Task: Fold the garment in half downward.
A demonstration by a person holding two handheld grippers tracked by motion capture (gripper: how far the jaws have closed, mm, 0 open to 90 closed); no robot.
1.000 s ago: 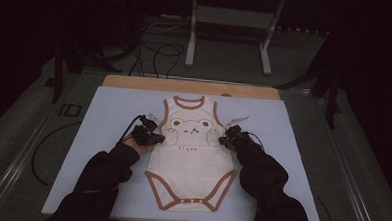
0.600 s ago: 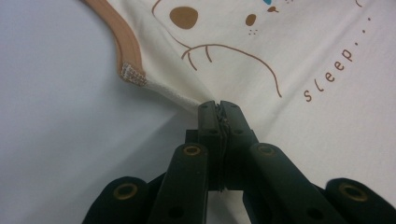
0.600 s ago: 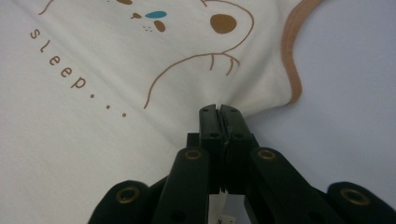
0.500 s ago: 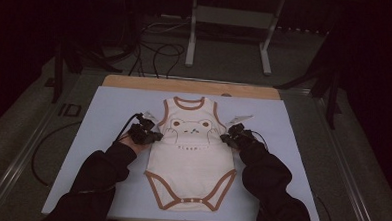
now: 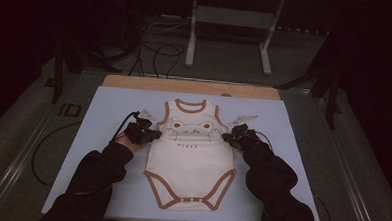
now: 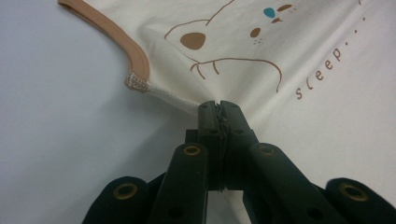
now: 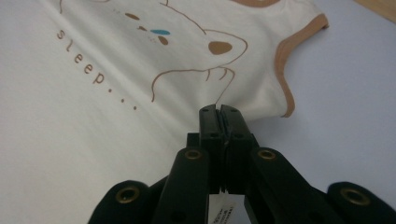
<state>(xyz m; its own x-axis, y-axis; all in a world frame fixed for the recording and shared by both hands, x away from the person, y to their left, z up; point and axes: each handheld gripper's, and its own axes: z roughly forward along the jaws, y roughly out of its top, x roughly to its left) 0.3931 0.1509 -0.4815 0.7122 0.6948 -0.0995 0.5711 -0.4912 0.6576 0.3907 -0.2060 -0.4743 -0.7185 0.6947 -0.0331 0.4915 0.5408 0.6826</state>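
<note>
Your baby bodysuit (image 5: 191, 158) lies flat on its back in the middle of the pale blue surface (image 5: 291, 169), neck opening away from you and the snap crotch toward you. From the high view you see the whole garment, brown-trimmed, with the bear print across the chest, and your two dark sleeves coming in on either side of it. Your left gripper (image 5: 155, 135) sits at the bodysuit's side seam just below its left armhole, and your right gripper (image 5: 226, 138) sits at the matching spot below the right armhole, so the two face each other across the chest. At that range the high view cannot tell you how the jaws stand.

The left gripper view fills that in: your left gripper (image 6: 219, 103) has its jaws pressed together on the side seam of the bodysuit (image 6: 280, 51), and a thin ridge of cloth runs from the tips up to the end of the brown armhole trim. The bear's paw and the printed word "sleep" lie just beyond the tips.

The right gripper view shows your right gripper (image 7: 219, 108) likewise clamped, jaws together at the bodysuit (image 7: 93, 116) edge just below the brown armhole trim, with the bear's other paw directly ahead.
</note>
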